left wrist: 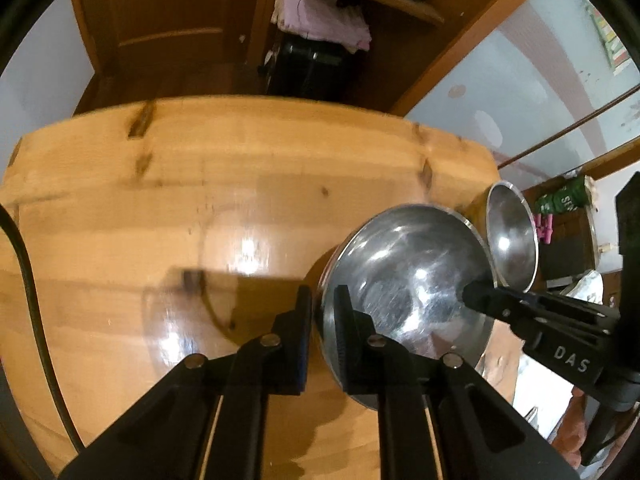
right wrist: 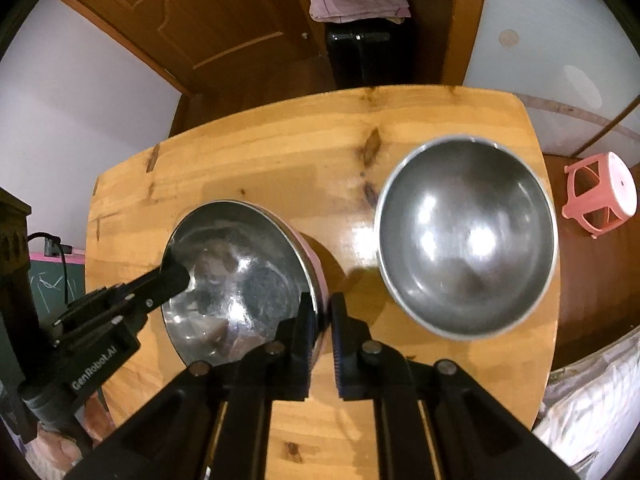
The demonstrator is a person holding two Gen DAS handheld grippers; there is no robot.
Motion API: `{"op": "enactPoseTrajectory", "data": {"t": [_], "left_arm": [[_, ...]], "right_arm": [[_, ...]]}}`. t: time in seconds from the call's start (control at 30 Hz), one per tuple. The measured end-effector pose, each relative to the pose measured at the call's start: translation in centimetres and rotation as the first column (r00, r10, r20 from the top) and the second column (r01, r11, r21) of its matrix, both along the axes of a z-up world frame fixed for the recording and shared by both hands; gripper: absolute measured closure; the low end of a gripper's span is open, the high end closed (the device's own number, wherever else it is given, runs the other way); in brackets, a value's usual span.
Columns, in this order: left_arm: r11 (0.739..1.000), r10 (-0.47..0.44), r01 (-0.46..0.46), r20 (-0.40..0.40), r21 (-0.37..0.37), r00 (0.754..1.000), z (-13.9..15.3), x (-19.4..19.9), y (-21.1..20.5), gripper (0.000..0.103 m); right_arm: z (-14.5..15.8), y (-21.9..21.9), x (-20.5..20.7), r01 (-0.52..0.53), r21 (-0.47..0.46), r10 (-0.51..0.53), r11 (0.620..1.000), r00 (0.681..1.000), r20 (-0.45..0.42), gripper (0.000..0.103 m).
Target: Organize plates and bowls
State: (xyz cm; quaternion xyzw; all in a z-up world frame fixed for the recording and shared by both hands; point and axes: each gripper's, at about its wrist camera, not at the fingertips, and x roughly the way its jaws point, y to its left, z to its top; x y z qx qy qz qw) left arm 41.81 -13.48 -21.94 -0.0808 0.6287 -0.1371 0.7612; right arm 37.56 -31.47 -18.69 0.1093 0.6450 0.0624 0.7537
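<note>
Right wrist view: round steel bowl with pink outer wall (right wrist: pixel 240 276) at table centre, mouth up, tilted; round, so no long axis. Right gripper (right wrist: pixel 322 336) pinches its near-right rim, left gripper (right wrist: pixel 176 276) clamps the opposite rim. 2nd plain steel bowl (right wrist: pixel 468 236) just beside, on wooden table (right wrist: pixel 280 152).

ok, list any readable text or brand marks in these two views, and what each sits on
"DAS" — white letters on the body of the right gripper, seen from the left wrist view; the word may be cut off.
"GenRobot.AI" — white letters on the body of the left gripper, seen from the right wrist view.
Green packet on the far shelf: white print, too small and blurred to read.
Neither bowl shows any text.
</note>
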Motion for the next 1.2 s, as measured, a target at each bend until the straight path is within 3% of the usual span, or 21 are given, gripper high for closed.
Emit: {"op": "enactPoseTrajectory", "data": {"t": [0.37,0.6,0.93,1.2], "left_arm": [[0.997,0.034,-0.037,-0.052,-0.065,0.998,-1.3,-2.3,0.9,0.096],[0.999,0.004,-0.005,-0.011,-0.043,1.000,2.8,-5.5,1.1,0.095],[0.997,-0.081,0.081,0.041,-0.012,0.996,11.3,-14.7,-0.4,0.094],[0.983,-0.182,0.182,0.038,-0.003,0.983,12.6,-24.4,-2.7,0.093]], "right_arm": [[-0.5,-0.8,-1.1,0.016,0.043,-0.015,0.999,1.000,-0.021,0.096],[1.9,-0.8,-4.0,0.009,0.087,-0.009,0.996,1.000,-0.004,0.096],[8.2,-1.1,-13.6,0.000,0.086,-0.005,0.996,0.998,0.059,0.096],[10.6,-1.8,-23.3,0.008,0.038,-0.012,0.999,0.996,0.092,0.096]]}}
